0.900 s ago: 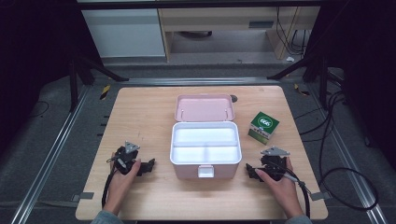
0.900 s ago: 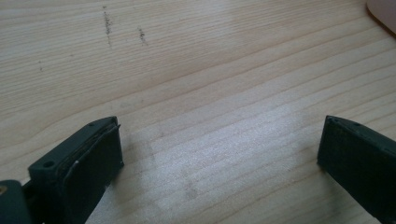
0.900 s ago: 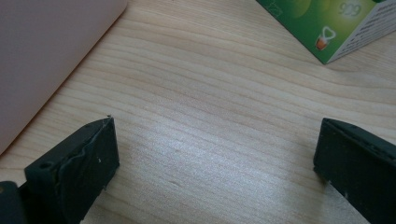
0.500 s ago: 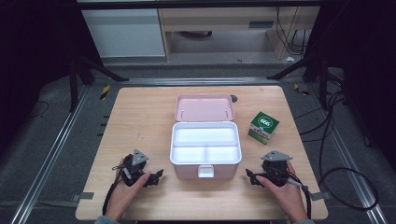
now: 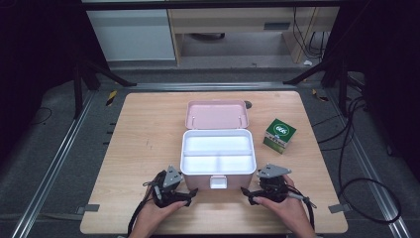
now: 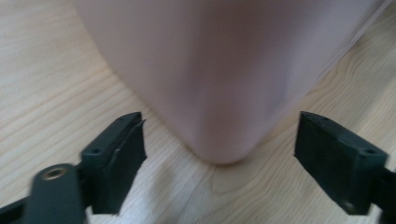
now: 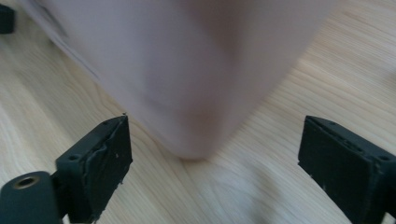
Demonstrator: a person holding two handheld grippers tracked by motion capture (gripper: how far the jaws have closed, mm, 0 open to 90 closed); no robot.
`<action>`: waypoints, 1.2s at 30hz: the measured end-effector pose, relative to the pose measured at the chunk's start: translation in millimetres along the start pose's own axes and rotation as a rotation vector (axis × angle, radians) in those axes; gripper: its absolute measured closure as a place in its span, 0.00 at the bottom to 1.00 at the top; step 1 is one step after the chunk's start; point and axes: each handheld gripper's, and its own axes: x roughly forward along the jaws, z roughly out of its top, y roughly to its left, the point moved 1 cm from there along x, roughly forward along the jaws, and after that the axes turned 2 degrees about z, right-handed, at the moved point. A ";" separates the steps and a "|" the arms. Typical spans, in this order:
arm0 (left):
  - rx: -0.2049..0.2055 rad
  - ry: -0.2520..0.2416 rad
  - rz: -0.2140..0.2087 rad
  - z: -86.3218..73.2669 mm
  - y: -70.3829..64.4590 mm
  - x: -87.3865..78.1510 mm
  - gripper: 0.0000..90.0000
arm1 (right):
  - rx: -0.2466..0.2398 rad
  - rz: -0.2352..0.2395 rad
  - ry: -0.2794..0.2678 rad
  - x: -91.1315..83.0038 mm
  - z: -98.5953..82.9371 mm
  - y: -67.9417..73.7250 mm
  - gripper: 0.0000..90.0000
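A pink storage box (image 5: 218, 171) stands open at the middle of the wooden table, its lid (image 5: 217, 115) tipped back and a white divided tray (image 5: 218, 152) inside. My left gripper (image 5: 187, 195) rests on the table at the box's near left corner, jaws open and empty. In the left gripper view that rounded pink corner (image 6: 219, 84) stands close between the open fingers (image 6: 116, 154). My right gripper (image 5: 248, 194) sits at the near right corner, also open. The right gripper view has the other pink corner (image 7: 187, 84) between its fingers (image 7: 100, 158).
A small green carton (image 5: 280, 135) stands to the right of the box. The box's front latch (image 5: 218, 182) juts toward the near table edge (image 5: 213, 232) between my hands. Cables trail from both grippers, and more lie on the floor at the right.
Both grippers have slid inward along the near edge, the left one rightward and the right one leftward, until each points at a front corner of the box.
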 end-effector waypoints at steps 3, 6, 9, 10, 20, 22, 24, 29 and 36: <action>-0.015 -0.031 -0.006 2.2 0.9 -0.5 0.23 | -0.011 0.012 -0.006 4.3 3.2 2.9 0.16; -0.022 -0.040 -0.033 3.6 1.1 0.4 0.25 | -0.027 0.021 -0.021 6.3 5.9 4.4 0.23; -0.008 -0.042 -0.038 5.1 0.8 1.8 0.26 | -0.031 0.022 -0.030 6.8 6.6 5.0 0.22; -0.014 -0.042 -0.048 5.4 1.7 2.4 0.26 | -0.028 0.019 -0.030 6.8 6.9 4.8 0.22; -0.028 -0.037 -0.088 13.5 7.2 15.9 0.20 | -0.008 -0.006 -0.035 2.1 5.5 3.7 0.24; -0.022 -0.034 -0.086 14.8 5.5 17.4 0.20 | -0.002 -0.011 -0.035 0.8 4.7 2.0 0.24; -0.010 -0.034 -0.081 16.0 3.0 18.9 0.21 | 0.005 -0.017 -0.038 -1.6 3.3 -1.1 0.24; -0.001 -0.032 -0.076 17.4 0.2 20.6 0.22 | 0.013 -0.019 -0.041 -4.1 2.1 -3.4 0.25; -0.009 -0.033 -0.073 17.4 0.9 22.5 0.22 | 0.013 -0.022 -0.040 -4.0 2.2 -3.1 0.24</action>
